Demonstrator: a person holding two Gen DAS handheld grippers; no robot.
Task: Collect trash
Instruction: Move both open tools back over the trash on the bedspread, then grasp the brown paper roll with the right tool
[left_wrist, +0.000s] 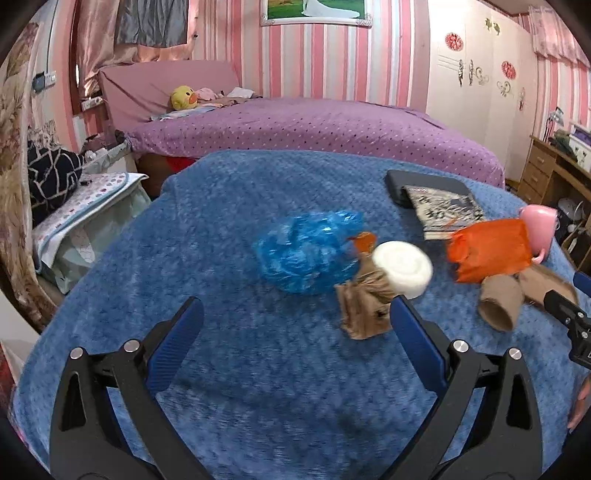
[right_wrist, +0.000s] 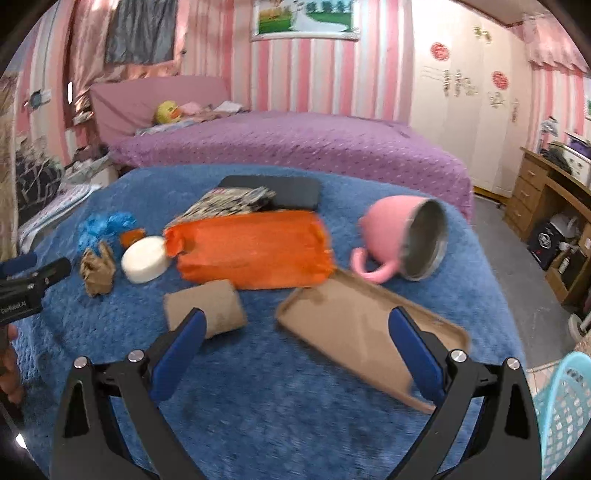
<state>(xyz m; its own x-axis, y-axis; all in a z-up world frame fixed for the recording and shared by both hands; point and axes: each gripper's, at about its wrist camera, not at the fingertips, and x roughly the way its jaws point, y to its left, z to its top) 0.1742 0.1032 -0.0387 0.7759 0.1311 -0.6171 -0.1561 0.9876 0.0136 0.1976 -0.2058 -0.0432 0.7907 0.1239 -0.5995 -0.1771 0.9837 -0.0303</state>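
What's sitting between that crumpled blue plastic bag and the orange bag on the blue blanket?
A white round disc, with crumpled brown paper just in front of it. The left wrist view shows both between the blue plastic bag and the orange bag.

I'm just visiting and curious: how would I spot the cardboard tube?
On the blue blanket, look just in front of the orange bag. The cardboard tube lies on its side there, the only brown roll, unlike the flat brown tray beside it.
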